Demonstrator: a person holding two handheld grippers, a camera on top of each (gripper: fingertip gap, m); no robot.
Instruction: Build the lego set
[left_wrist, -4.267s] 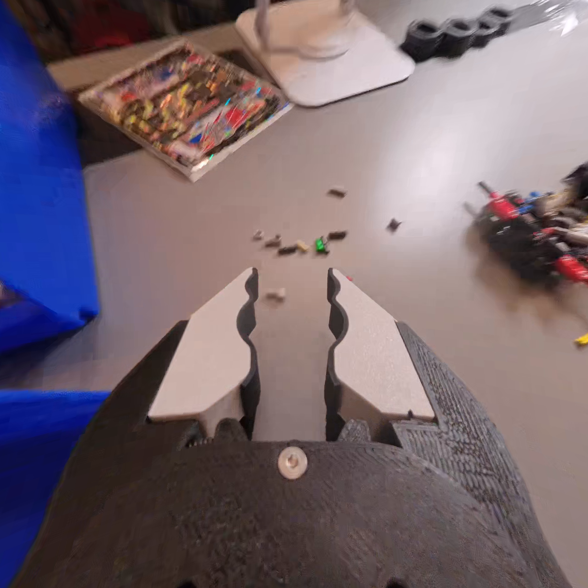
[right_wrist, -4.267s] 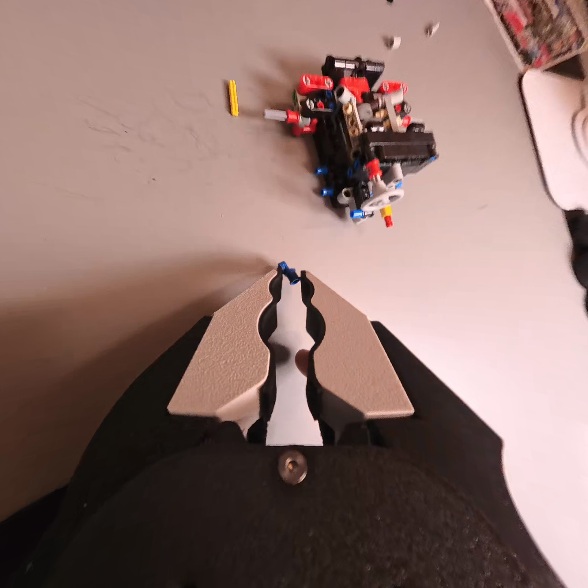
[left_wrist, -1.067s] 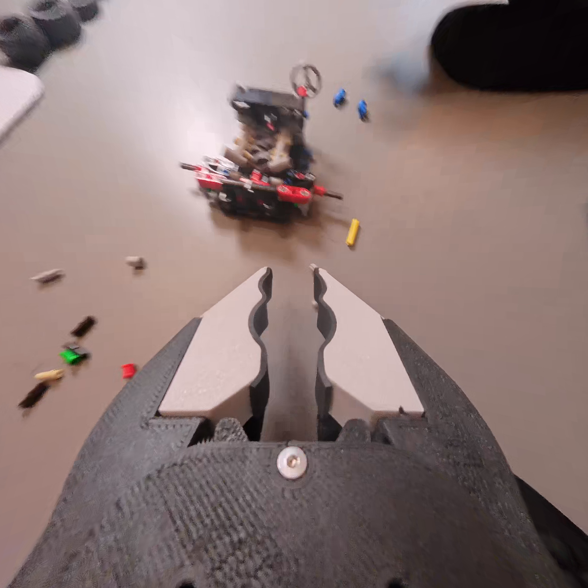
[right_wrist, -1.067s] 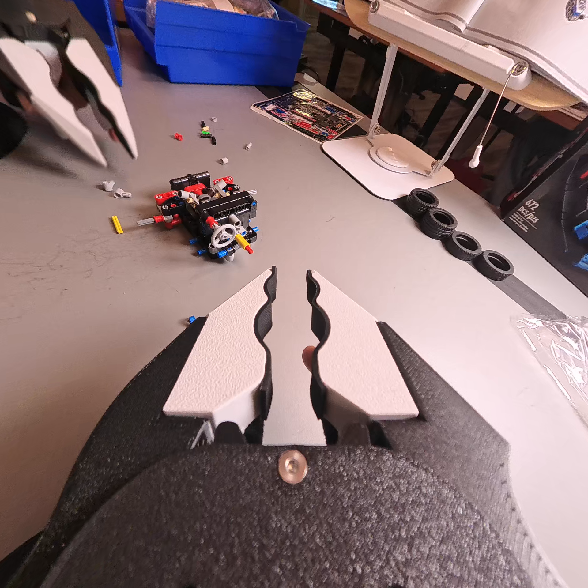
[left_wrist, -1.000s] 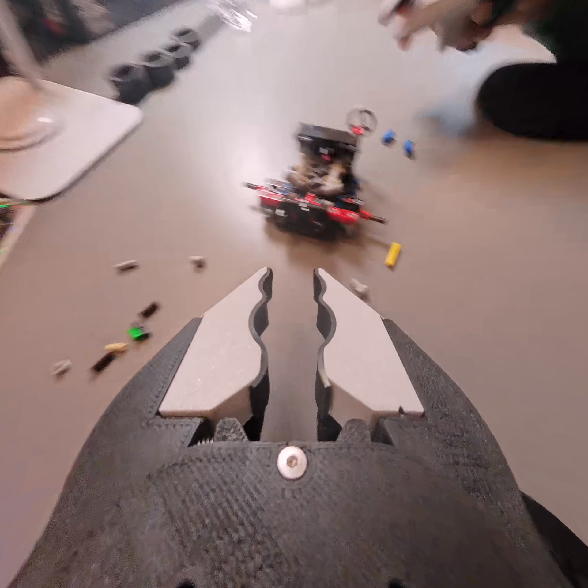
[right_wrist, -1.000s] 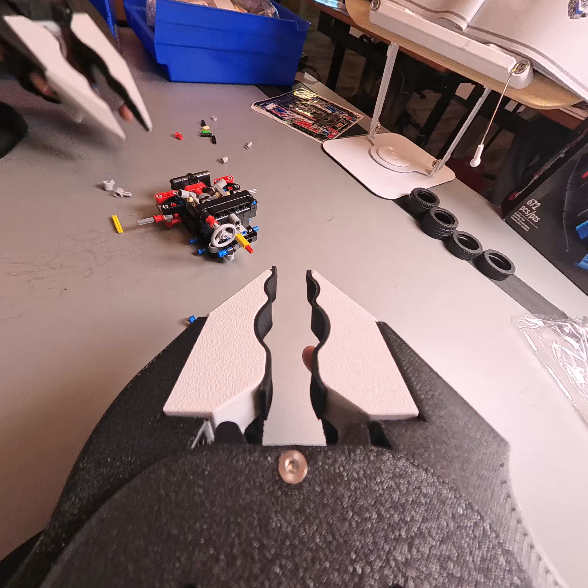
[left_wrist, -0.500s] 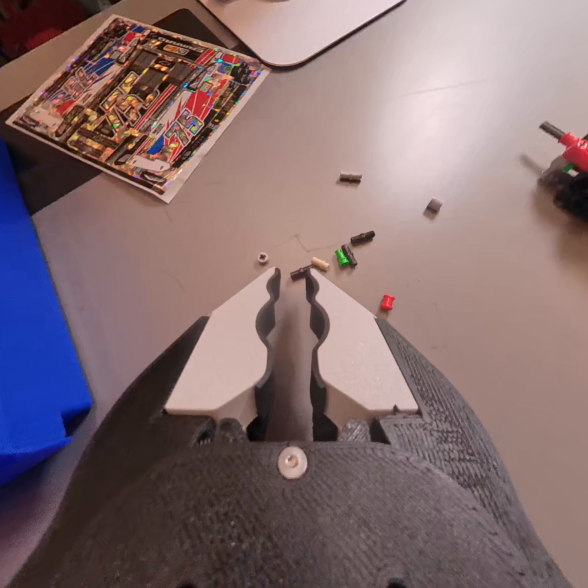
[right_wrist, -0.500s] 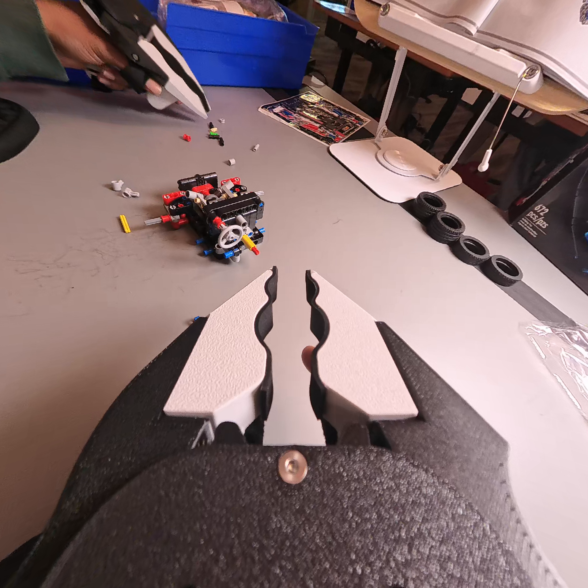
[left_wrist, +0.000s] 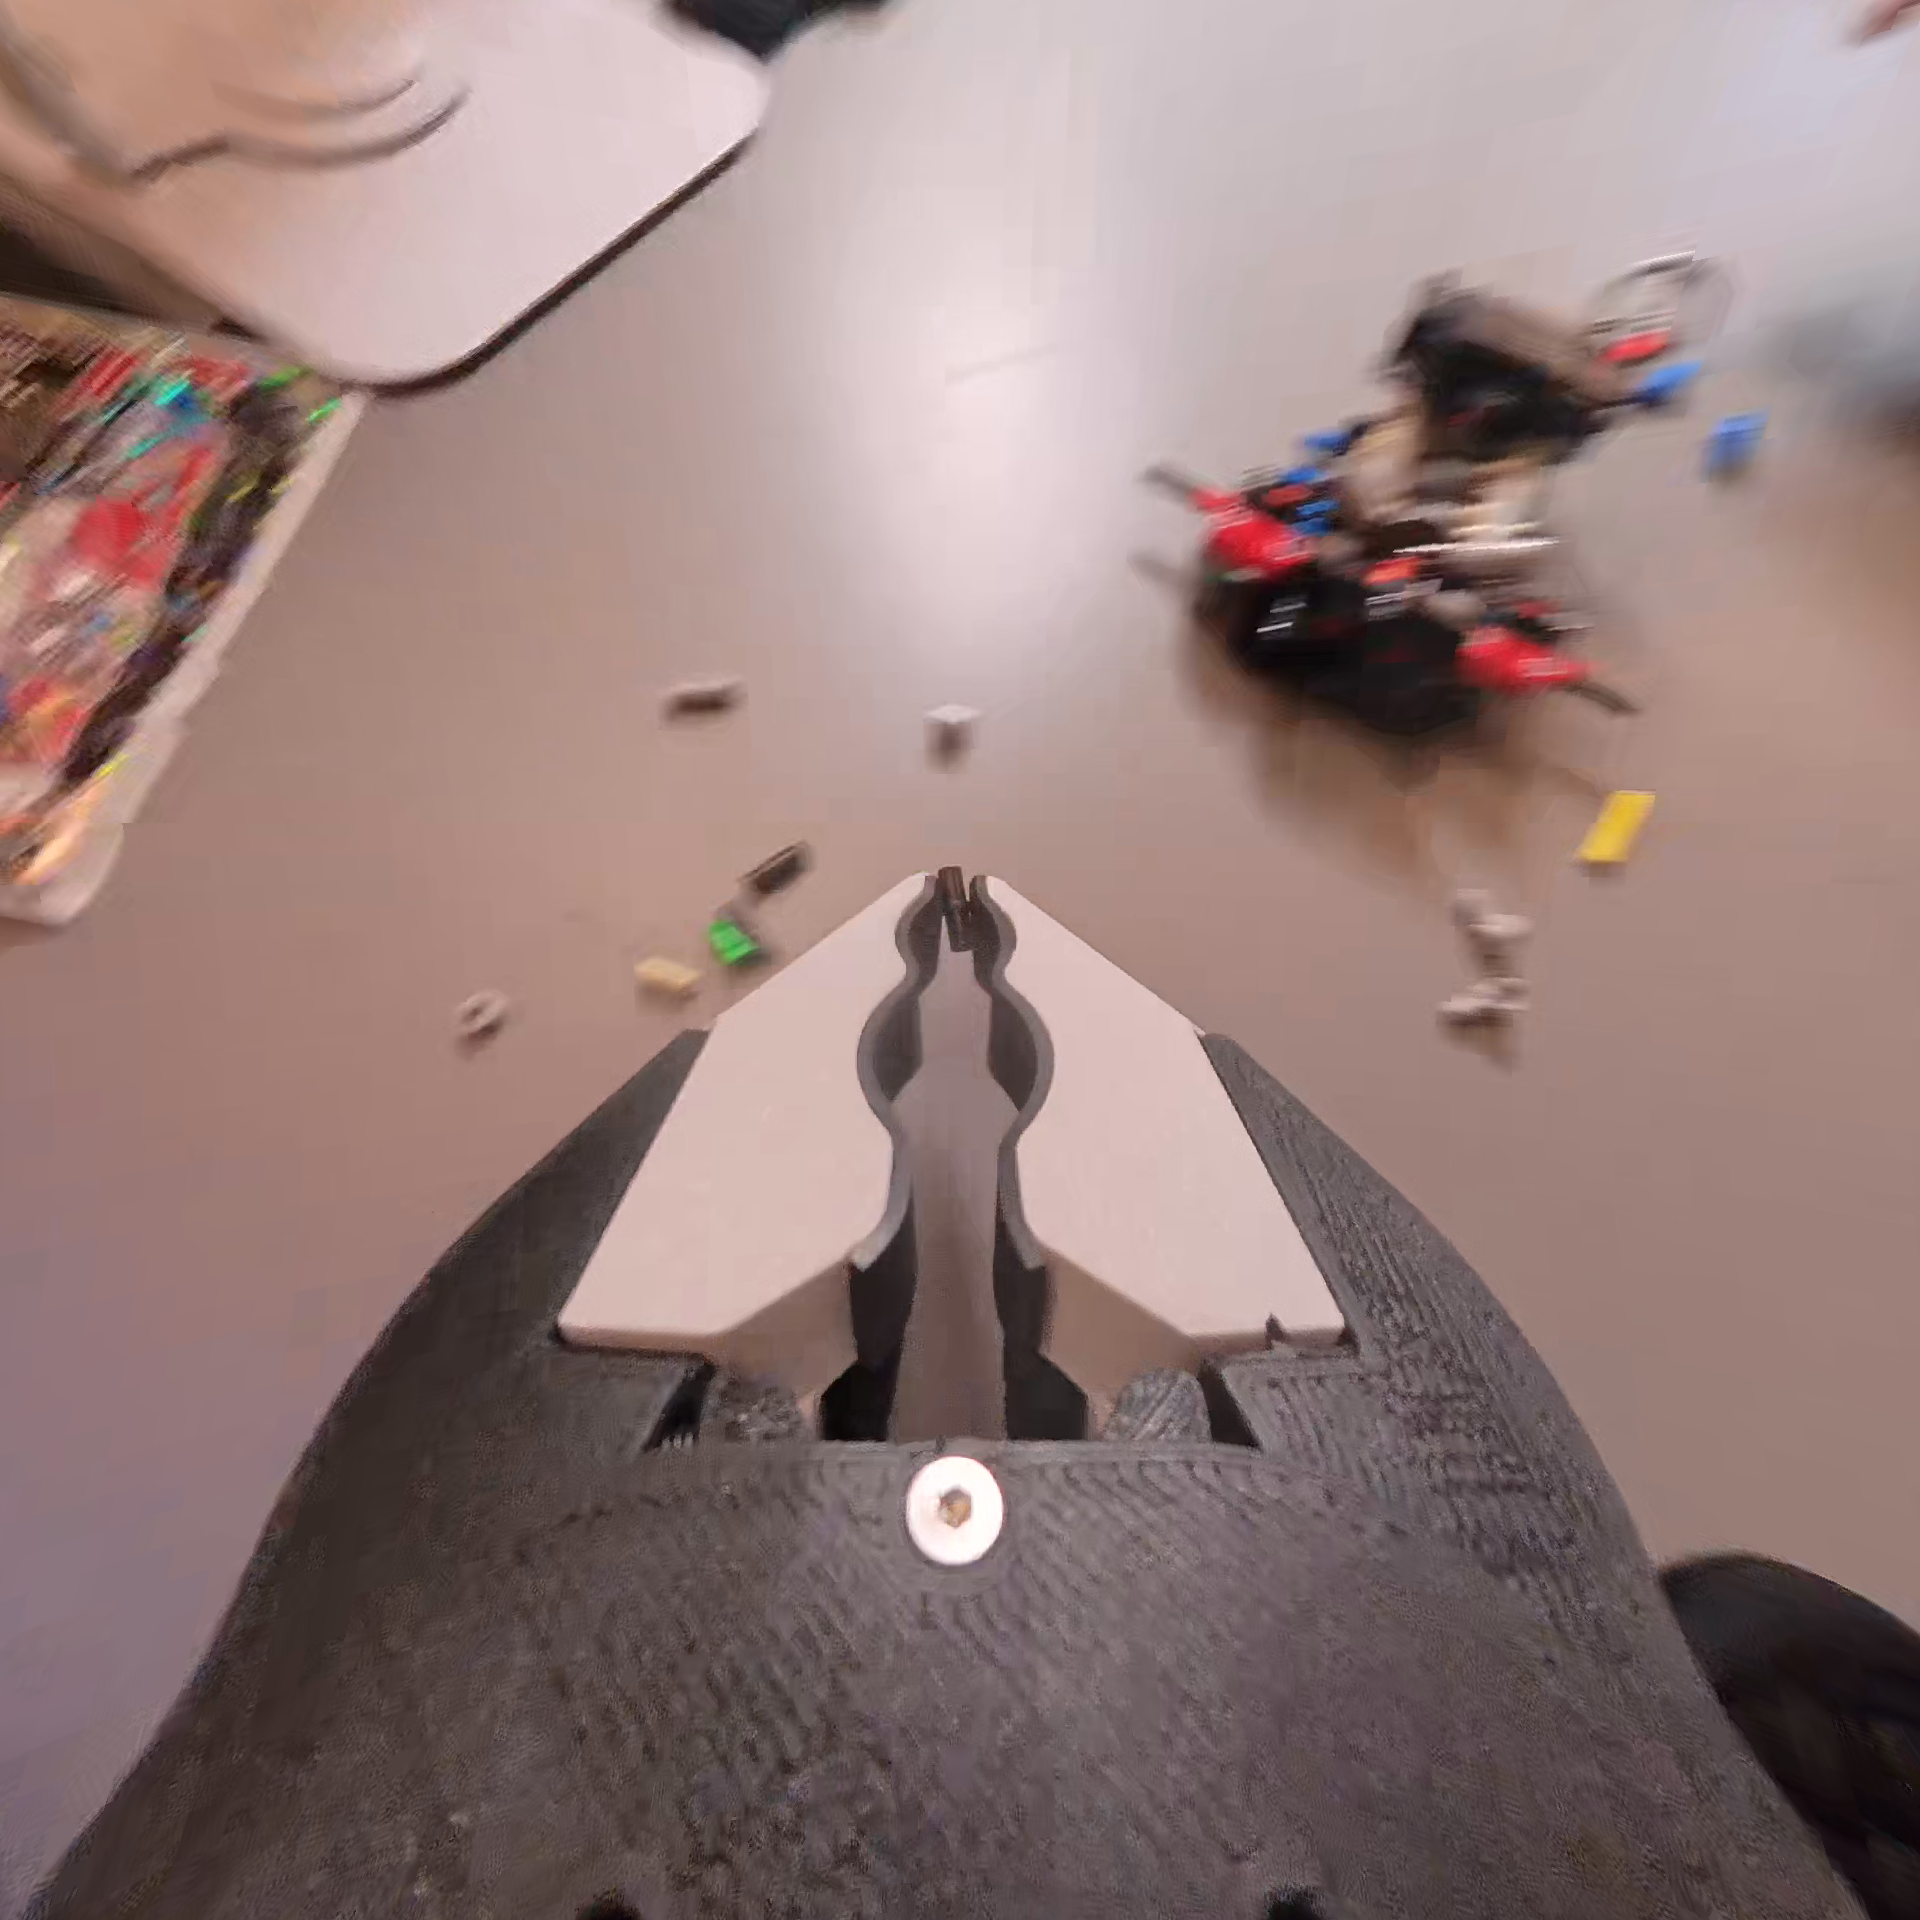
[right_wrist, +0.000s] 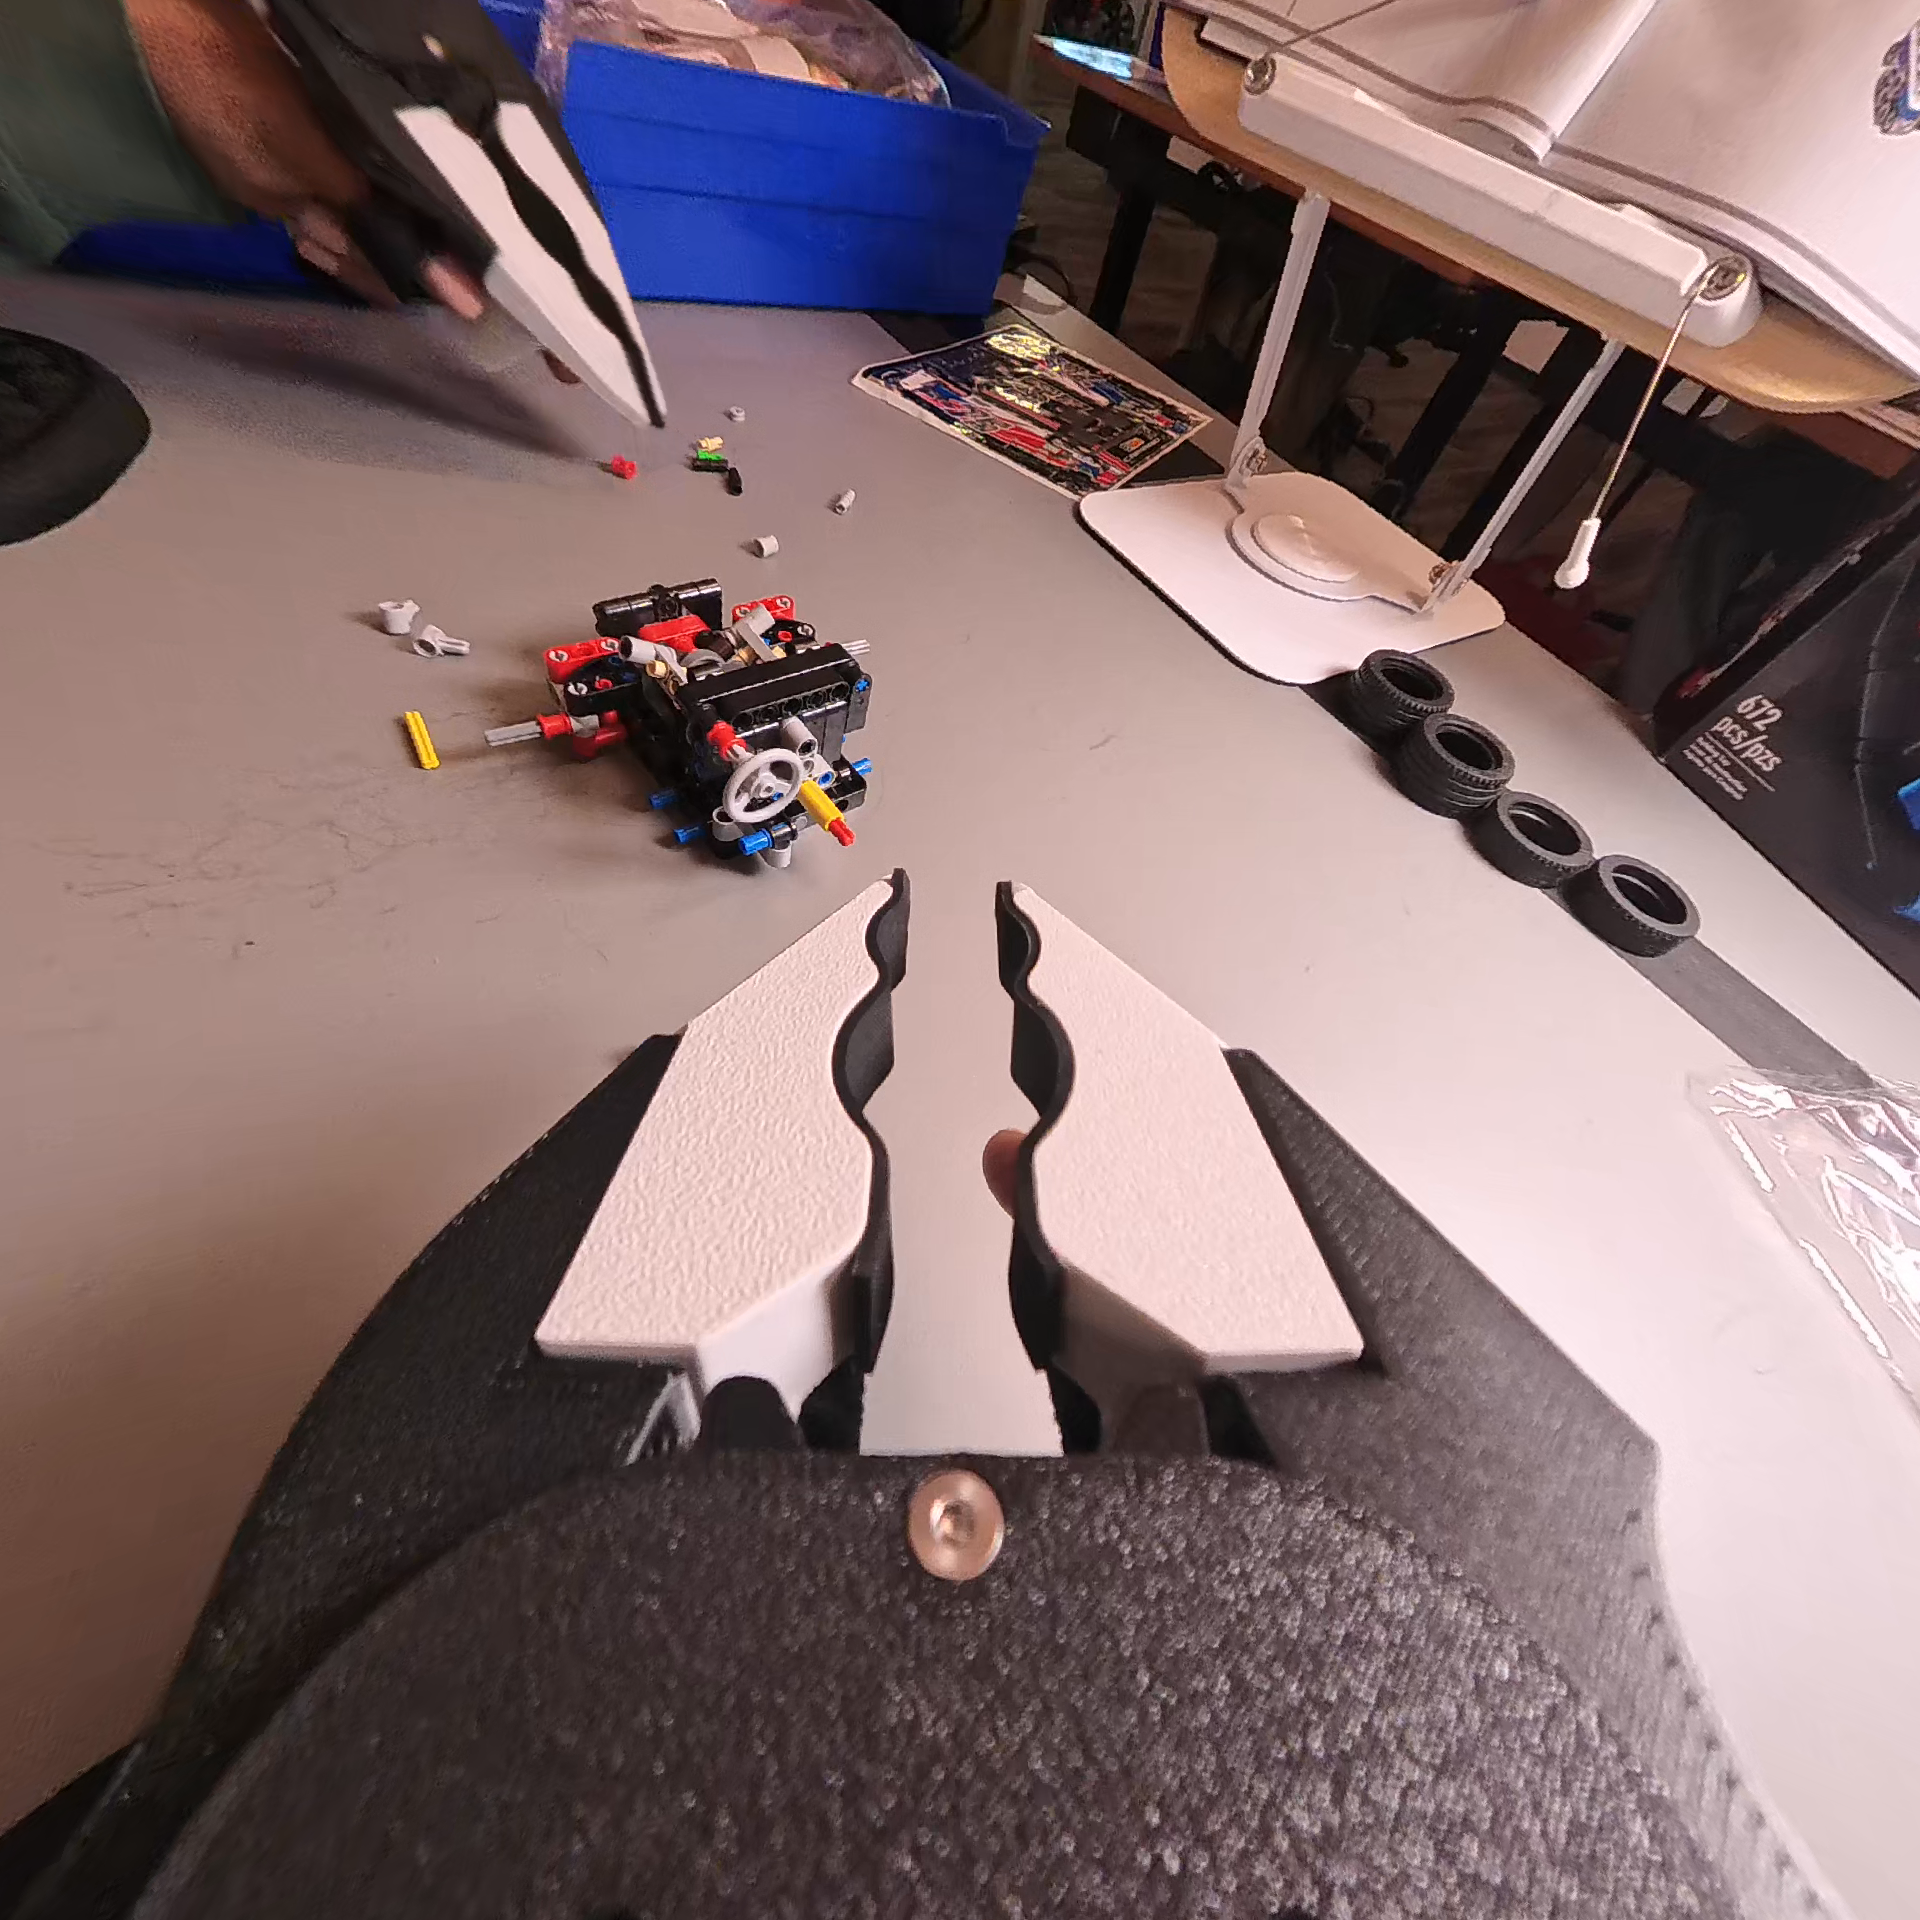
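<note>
Pinching a small black pin (left_wrist: 952, 910) at their tips, the left fingers (left_wrist: 914, 899) are closed — right fingers (right_wrist: 1049, 935) parted, empty.

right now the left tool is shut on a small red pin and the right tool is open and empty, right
Not quite: the pin in the left tool is black, not red, as the left wrist view shows. The right tool is open and empty, as you said.

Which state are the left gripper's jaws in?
Shut on a small black peg: the left gripper has its jaws nearly touching at the tips, pinching it.
</note>
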